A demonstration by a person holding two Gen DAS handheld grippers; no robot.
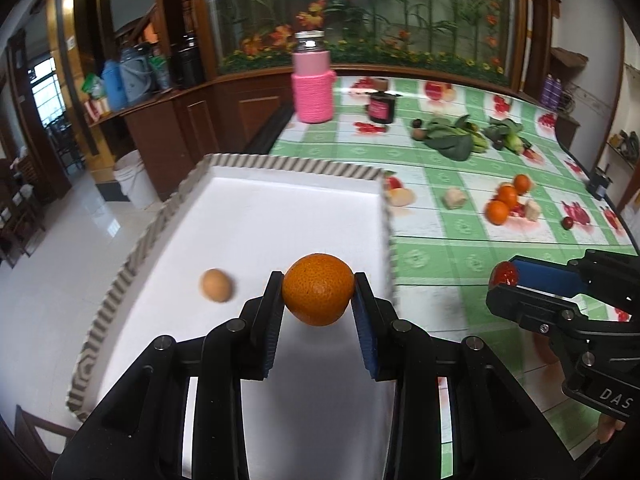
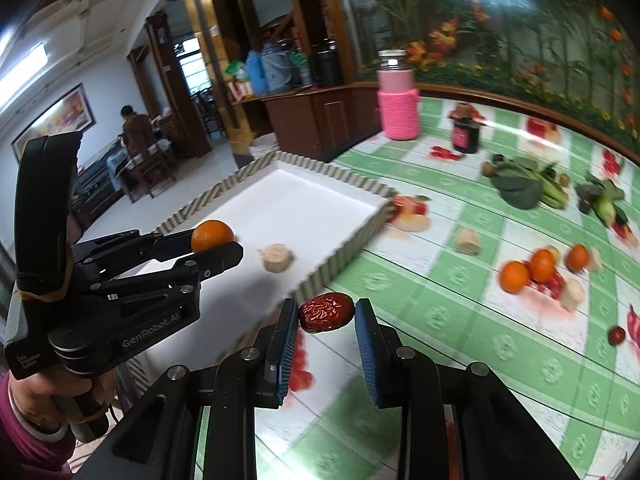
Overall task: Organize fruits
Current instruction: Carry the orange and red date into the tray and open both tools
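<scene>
Over the white tray [image 1: 280, 216] the left gripper [image 1: 319, 286] clamps an orange [image 1: 318, 289] above a pale round piece [image 1: 216, 285], while the right gripper [image 2: 326, 314] pinches a wrinkled red date [image 2: 326, 313] just beside the tray's edge, three oranges [image 2: 540, 266] waiting on the checked tablecloth [image 2: 460, 300]

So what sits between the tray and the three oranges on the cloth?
In both wrist views, one pale beige chunk lies on the tablecloth between the tray and the three oranges.

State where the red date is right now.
The red date sits clamped in the right tool, above the checked tablecloth just right of the white tray.
</scene>
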